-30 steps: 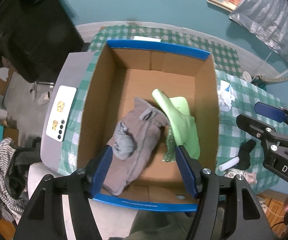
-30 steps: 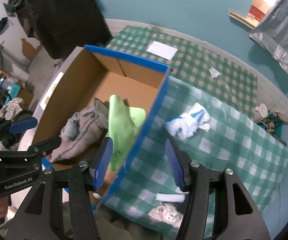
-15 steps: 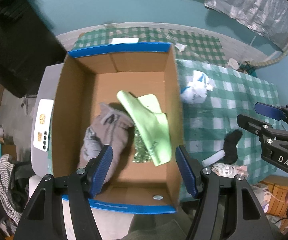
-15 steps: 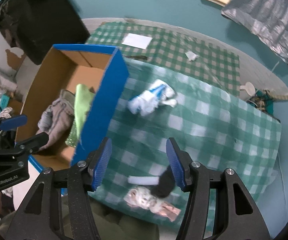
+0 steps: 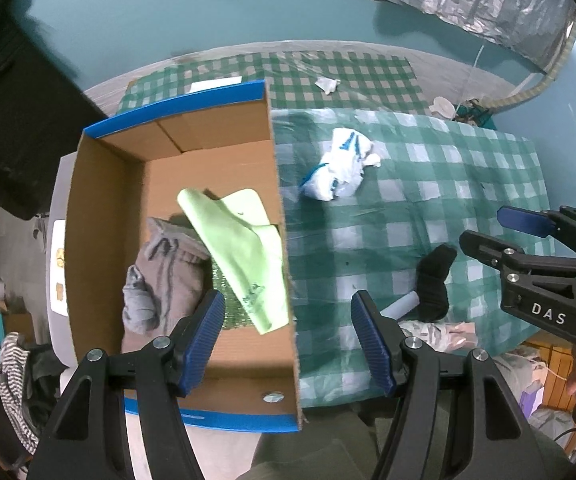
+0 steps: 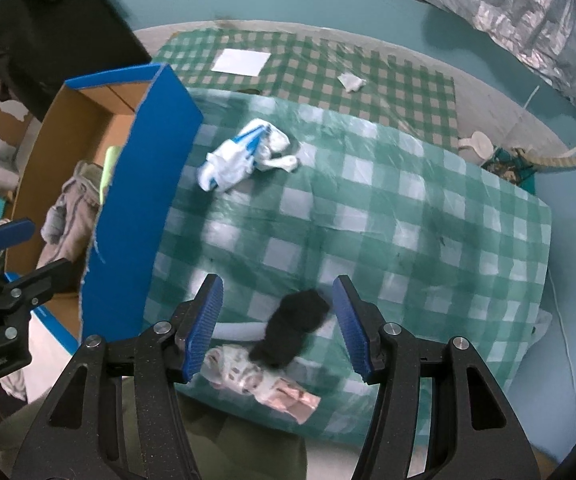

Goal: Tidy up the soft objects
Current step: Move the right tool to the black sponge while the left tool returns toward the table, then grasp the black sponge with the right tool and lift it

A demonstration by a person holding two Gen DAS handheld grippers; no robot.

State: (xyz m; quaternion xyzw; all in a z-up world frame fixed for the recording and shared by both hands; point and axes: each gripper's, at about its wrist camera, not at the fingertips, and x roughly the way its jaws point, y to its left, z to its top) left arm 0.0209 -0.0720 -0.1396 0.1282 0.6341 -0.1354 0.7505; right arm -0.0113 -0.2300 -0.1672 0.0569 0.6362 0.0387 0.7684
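The left hand-held gripper (image 5: 288,340) was held over the right wall of the box (image 5: 284,280), pointing down. Its blue pads (image 5: 204,340) were spread apart and nothing was caught between them. The right hand-held gripper (image 6: 276,324) was held over the worktop (image 6: 407,220), near its front edge. Its pads (image 6: 351,324) were spread apart too, and they were not pressing on anything. A black sock (image 6: 291,328) was seen on the worktop between them.

The box was set at the left end of the worktop, with a blue rim and brown insides. A grey cloth (image 5: 164,276) was lying in it. A green cloth (image 5: 240,256) was lying next to the grey one, leaning on the right wall. A sparkly green thing (image 5: 224,292) was partly hidden under the green cloth.

A checked cover was spread over the worktop. A white and blue sock (image 6: 240,160) was lying near the box. A white roll (image 6: 240,330) was lying just beside the black sock. A pink and white cloth (image 6: 260,384) was lying at the front edge, just below the black sock. A white paper (image 6: 242,62) and a small white scrap (image 6: 349,82) were seen at the far side.
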